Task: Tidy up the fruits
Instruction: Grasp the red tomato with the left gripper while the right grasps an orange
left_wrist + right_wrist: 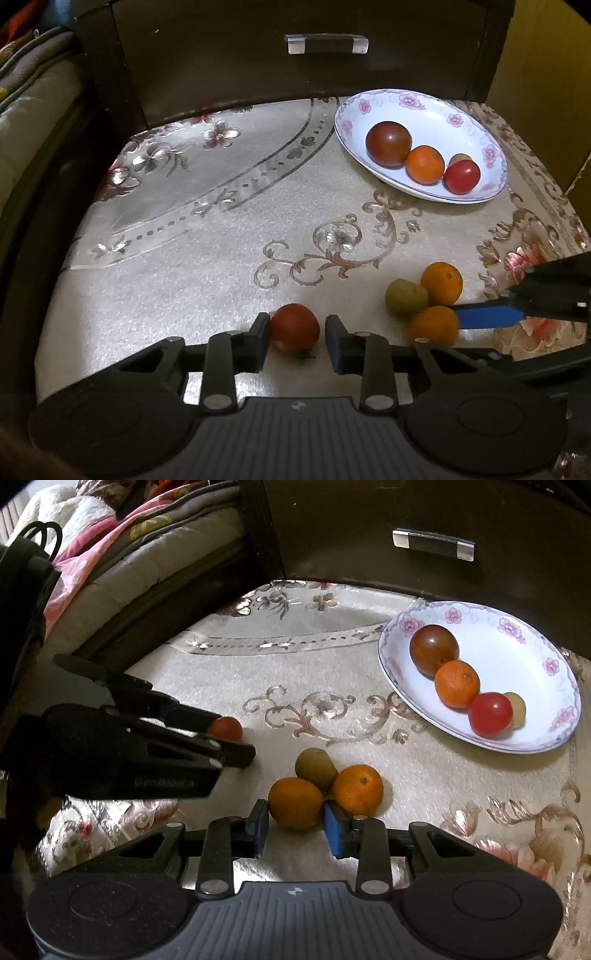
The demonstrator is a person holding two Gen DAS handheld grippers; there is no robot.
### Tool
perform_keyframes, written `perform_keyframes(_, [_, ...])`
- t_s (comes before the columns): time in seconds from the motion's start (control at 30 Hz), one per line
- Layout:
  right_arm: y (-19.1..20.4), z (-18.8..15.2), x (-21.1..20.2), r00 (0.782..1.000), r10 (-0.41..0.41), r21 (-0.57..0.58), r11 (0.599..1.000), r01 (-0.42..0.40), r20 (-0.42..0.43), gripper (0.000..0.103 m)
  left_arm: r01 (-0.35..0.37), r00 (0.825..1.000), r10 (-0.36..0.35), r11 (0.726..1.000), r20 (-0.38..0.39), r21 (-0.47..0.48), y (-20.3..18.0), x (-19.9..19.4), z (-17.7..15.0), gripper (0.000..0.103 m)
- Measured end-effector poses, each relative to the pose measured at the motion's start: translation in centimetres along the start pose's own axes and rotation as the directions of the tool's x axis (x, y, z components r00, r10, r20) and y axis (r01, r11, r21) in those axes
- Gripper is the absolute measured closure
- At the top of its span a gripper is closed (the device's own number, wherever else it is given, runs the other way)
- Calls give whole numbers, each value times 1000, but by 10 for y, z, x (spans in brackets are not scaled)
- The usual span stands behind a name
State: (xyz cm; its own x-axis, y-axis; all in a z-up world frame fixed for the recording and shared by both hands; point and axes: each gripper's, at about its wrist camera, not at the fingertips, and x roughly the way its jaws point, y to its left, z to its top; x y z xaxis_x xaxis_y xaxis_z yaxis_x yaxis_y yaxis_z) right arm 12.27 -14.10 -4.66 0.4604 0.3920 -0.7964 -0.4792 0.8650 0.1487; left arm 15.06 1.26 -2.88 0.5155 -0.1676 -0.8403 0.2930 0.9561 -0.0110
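A red tomato lies on the patterned table between the fingers of my left gripper, which is open around it; the left pad touches it, the right one stands apart. In the right wrist view my right gripper is open around an orange. A second orange and a green-brown fruit lie touching it. The white floral plate at the far right holds a dark tomato, an orange, a red tomato and a small pale fruit.
A dark drawer front with a handle stands behind the table. A bed with folded blankets lies to the left. The floral tablecloth covers the whole table.
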Motion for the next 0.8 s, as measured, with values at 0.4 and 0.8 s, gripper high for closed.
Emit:
perform_keyframes(0.4, [-4, -26, -32, 999, -45, 47, 998, 46, -18, 76, -15, 1000, 15, 1000, 7, -6, 2, 6, -2, 63])
perform_keyframes(0.8, [-3, -27, -25, 999, -51, 31, 998, 51, -11, 75, 2, 1000, -2, 1000, 3, 20, -9, -11, -7, 67])
